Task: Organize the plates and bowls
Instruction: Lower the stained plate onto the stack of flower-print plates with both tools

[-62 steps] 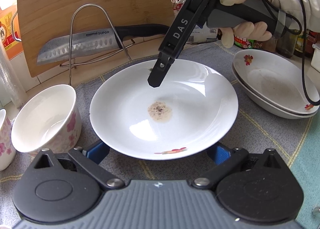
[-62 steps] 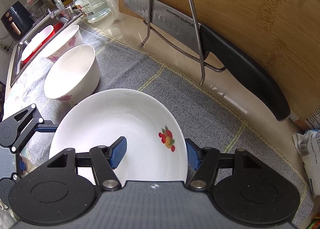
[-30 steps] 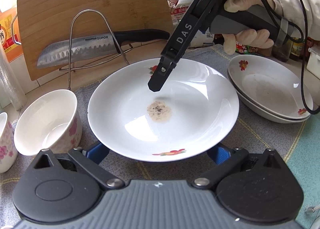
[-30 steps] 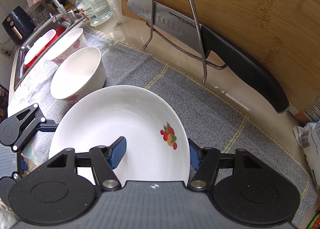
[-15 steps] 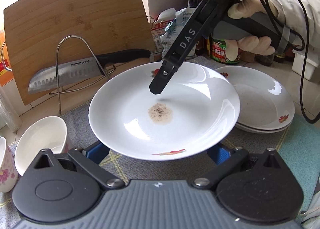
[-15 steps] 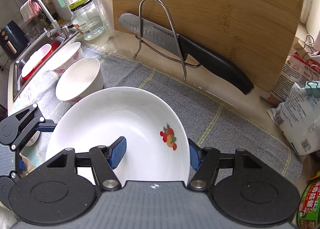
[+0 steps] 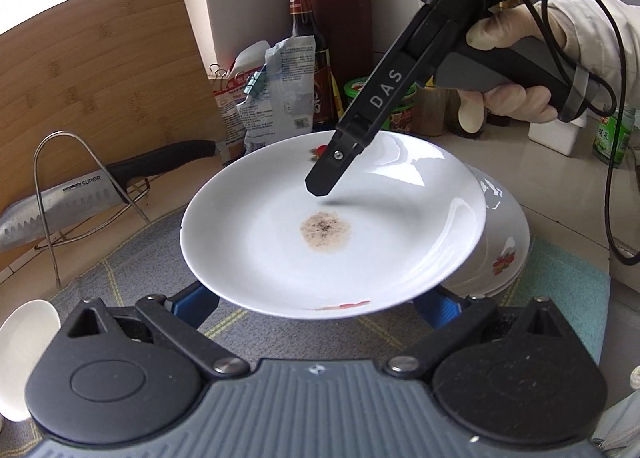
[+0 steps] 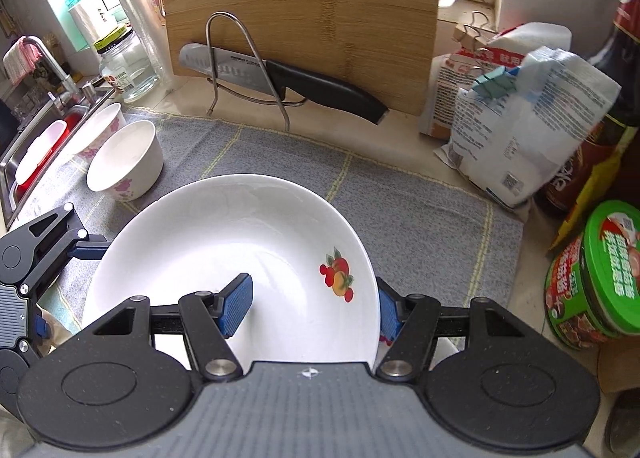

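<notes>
Woven grey mat beneath round glossy plate, rim clamped by right gripper; left gripper unclear.

The right gripper is pinching a rim between its pads – a gloved hand is gripping its handle, fingers angled downward.
</notes>
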`<state>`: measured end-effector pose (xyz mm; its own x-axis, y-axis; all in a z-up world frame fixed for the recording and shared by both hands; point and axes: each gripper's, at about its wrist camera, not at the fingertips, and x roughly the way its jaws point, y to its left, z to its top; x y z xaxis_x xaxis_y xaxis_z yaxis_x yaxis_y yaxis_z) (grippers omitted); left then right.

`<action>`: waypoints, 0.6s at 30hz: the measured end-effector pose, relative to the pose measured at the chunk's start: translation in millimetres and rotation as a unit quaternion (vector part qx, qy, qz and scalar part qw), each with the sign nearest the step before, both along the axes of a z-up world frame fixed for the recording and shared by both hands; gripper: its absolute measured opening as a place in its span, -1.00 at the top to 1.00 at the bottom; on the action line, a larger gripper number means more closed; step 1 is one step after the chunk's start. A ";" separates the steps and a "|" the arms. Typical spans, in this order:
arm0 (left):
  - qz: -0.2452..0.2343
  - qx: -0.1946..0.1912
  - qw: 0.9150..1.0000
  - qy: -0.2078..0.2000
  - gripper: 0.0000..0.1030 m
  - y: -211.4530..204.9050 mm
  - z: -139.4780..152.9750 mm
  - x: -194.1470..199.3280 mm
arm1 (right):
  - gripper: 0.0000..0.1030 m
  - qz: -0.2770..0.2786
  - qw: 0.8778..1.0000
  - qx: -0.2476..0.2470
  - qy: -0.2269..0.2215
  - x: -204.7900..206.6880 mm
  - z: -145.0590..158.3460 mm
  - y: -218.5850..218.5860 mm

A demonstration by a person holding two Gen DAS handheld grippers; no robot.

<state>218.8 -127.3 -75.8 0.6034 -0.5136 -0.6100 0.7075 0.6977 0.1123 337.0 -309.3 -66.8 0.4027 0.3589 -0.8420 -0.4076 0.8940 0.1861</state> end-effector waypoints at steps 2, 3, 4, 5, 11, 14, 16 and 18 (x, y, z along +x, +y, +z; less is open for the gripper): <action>-0.013 0.000 1.000 0.000 -0.99 -8.0 0.0 -1.6 | -0.34 -0.015 1.000 0.000 0.002 -7.8 -1.1 -11.0; -0.019 0.000 1.000 0.000 -0.99 -11.0 -0.6 -2.1 | -0.34 -0.021 1.000 0.000 0.002 -11.4 -1.5 -15.9; -0.025 0.000 1.000 0.001 -0.99 -14.4 -1.0 -2.2 | -0.34 -0.028 1.000 0.000 0.003 -15.6 -1.8 -21.5; -0.032 0.002 0.999 0.001 -0.99 -18.3 -1.3 -3.2 | -0.34 -0.034 0.999 0.000 0.003 -18.5 -2.4 -25.2; -0.060 0.007 0.998 0.008 -0.99 -33.8 -6.2 -4.6 | -0.34 -0.064 0.998 0.003 0.009 -33.6 -6.9 -44.4; -0.072 0.011 0.997 0.011 -0.99 -40.8 -8.3 -5.8 | -0.34 -0.076 0.997 0.005 0.012 -40.3 -9.2 -51.6; -0.079 0.013 0.997 0.012 -0.99 -44.4 -9.5 -7.0 | -0.34 -0.084 0.996 0.006 0.014 -44.9 -11.0 -56.4; -0.086 0.014 0.996 0.013 -0.99 -47.1 -10.0 -8.5 | -0.34 -0.092 0.996 0.007 0.016 -48.6 -12.5 -60.2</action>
